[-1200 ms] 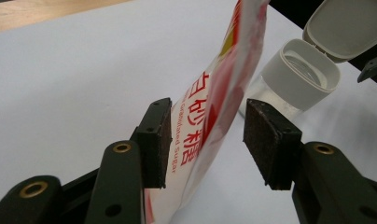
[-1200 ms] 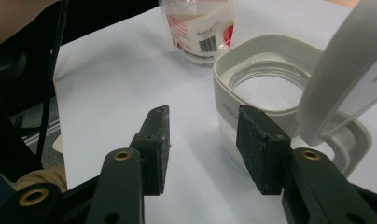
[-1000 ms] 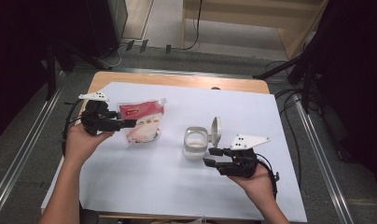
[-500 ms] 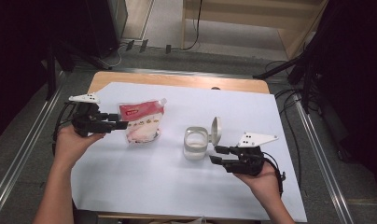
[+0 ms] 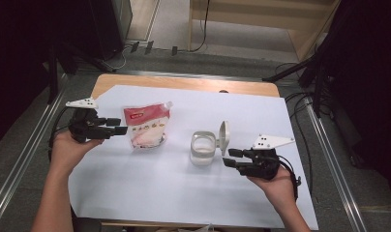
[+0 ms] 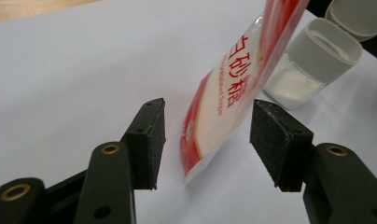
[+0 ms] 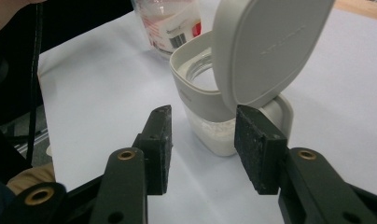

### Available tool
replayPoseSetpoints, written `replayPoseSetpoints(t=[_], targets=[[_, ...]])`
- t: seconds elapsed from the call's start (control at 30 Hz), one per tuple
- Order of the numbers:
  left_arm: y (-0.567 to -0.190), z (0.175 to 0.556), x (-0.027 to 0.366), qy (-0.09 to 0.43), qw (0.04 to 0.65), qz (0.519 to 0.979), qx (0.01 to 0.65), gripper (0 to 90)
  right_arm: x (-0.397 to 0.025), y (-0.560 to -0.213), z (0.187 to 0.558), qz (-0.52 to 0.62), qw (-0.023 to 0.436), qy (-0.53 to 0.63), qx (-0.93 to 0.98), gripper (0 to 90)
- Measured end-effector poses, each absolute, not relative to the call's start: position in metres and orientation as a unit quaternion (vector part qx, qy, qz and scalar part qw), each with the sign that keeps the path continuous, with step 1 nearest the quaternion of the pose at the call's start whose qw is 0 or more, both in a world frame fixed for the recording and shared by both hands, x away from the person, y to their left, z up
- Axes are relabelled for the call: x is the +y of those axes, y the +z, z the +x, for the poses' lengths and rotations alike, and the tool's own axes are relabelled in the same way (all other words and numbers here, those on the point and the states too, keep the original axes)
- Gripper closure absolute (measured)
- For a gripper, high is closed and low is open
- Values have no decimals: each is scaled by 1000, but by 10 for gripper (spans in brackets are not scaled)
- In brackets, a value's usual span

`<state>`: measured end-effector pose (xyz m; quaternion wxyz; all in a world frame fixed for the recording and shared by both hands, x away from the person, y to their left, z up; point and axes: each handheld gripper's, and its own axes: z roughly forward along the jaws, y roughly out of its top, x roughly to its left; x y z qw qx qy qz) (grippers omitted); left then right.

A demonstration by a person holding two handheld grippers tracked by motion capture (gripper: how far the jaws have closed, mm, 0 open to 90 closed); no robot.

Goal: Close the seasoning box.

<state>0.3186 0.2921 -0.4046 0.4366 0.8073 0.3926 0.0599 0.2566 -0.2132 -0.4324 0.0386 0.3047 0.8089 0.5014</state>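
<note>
Both our grippers, left gripper [image 5: 120, 129] and right gripper [image 5: 231, 158], were open and empty; we feared closing carelessly would tip the sugar pouch [image 5: 146, 126] or open jar [image 5: 203, 147].

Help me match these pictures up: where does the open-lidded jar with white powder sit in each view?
High view: jar right of centre on the white sheet, beside the red pouch.
Left gripper view: jar top right, behind the pouch.
Right gripper view: jar centre, lid up; pouch behind.
Shared landmark: the pouch.
</note>
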Motion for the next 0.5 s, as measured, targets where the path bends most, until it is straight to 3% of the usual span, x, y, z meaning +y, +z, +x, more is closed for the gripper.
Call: replayPoseSetpoints(t=[0.5], targets=[[-413, 320, 304, 48, 436, 801, 408, 451, -228, -437, 269, 334, 42, 503, 796, 690]])
